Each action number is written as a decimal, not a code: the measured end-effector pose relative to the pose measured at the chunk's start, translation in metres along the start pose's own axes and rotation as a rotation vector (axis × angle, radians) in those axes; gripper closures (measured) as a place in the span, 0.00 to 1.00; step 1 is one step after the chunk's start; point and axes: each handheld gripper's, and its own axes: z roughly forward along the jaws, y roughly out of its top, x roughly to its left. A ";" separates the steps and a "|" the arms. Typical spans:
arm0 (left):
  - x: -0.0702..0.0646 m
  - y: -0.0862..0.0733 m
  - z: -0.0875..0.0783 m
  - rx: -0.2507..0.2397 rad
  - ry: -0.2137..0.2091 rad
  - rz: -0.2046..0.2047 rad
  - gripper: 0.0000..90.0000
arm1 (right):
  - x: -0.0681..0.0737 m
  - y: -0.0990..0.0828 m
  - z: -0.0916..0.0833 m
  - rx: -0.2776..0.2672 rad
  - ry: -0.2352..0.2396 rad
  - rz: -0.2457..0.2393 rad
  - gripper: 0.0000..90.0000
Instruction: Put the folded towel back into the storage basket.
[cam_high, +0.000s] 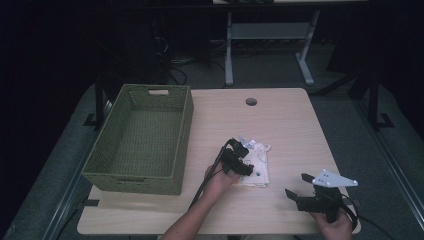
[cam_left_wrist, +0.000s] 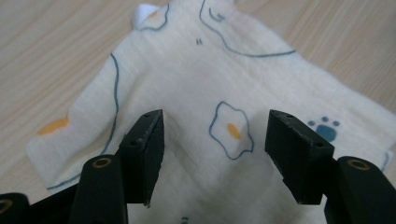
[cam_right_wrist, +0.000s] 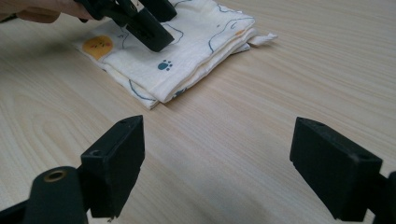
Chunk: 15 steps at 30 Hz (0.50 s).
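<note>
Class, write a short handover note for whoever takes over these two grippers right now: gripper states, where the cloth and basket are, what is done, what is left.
Left gripper: jaws apart, set down on the folded cloth, a ridge of fabric between them, not clamped.
Right gripper: open, over bare table, near the cloth.
Cloth lies folded mid-table, right of the green basket.
Left: grip the cloth; probably move it to the basket.

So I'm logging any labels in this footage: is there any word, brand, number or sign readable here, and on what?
None can be read. The folded cloth carries only drawn motifs: fried eggs, a blue paw print, an orange round face, no lettering. The green woven basket, the table and both grippers show no legible marking.
</note>
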 end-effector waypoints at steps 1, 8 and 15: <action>-0.001 -0.001 0.000 -0.015 0.007 -0.004 0.42 | 0.000 0.000 0.000 0.000 0.000 -0.001 0.20; -0.002 -0.007 -0.001 -0.048 0.003 0.004 0.51 | 0.001 0.000 0.000 0.001 0.001 -0.002 0.20; 0.000 -0.008 -0.002 -0.055 -0.015 0.008 0.62 | 0.003 0.001 0.002 0.007 0.003 -0.013 0.20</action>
